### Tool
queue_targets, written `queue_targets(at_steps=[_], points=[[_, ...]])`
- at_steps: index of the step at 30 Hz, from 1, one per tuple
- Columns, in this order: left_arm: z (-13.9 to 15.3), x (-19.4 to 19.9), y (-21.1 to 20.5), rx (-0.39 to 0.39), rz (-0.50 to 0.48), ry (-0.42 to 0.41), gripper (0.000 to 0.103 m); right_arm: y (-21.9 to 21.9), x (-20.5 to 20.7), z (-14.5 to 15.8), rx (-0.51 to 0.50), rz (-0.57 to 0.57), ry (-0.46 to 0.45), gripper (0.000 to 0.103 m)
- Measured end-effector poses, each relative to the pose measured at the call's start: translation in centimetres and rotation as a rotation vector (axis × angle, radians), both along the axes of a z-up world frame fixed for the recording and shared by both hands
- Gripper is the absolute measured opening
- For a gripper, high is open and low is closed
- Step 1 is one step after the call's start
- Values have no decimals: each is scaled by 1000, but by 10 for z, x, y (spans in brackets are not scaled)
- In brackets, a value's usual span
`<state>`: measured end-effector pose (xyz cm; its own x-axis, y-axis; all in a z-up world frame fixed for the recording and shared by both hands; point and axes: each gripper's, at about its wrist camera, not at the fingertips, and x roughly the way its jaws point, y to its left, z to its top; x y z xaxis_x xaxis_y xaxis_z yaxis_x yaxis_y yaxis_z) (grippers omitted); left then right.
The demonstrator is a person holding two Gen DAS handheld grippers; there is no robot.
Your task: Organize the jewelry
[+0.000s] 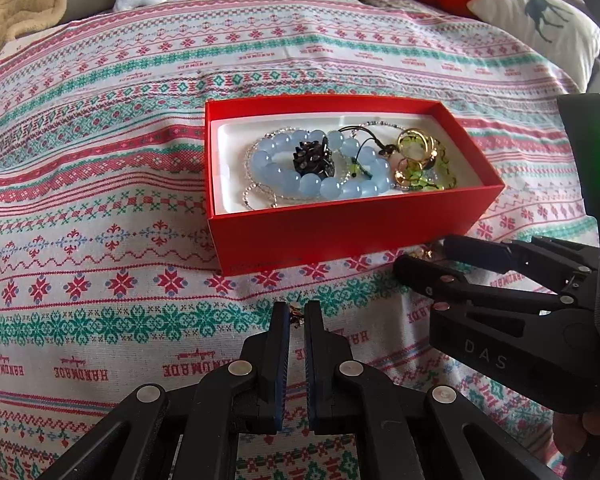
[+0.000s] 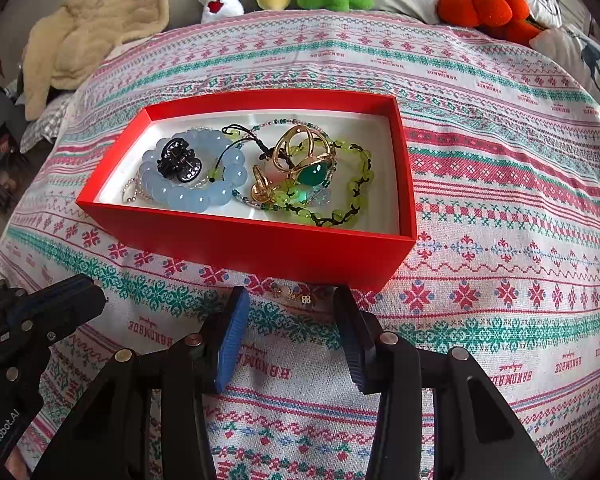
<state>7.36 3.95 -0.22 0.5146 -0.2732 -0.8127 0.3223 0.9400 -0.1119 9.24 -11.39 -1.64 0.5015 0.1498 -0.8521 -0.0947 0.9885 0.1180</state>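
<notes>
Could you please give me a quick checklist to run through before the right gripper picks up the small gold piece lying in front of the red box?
1. Right gripper jaws open, nothing between the pads: ok.
2. Small gold piece lies on the cloth just ahead of the fingertips, centred between them: ok.
3. Piece lies close to the red box front wall; room for the fingertips: cannot tell.
4. Left gripper shut on a small jewelry item, off to the side: ok.
5. Box open, with free white lining near its left end: ok.
6. Patterned cloth flat around the piece: ok.
</notes>
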Motion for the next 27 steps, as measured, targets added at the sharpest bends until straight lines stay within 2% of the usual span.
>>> queue_targets(at_steps=[3,7,11,23,27], points=[[1,1,0,-1,3,0,2,0,-1,0,-12,-10,-5,42],[1,1,1,-1,4,0,2,-1,-3,0,-18,-6,-3,19],[1,0,1,1,4,2,2,-2,-8,1,-15,9,5,6],[-1,-5,-2,9,-3,7,2,-4,-36,5,-10,88,9,0],[0,-6,-4,8,-2,4,2,-11,-38,14,27,60,-36,3]])
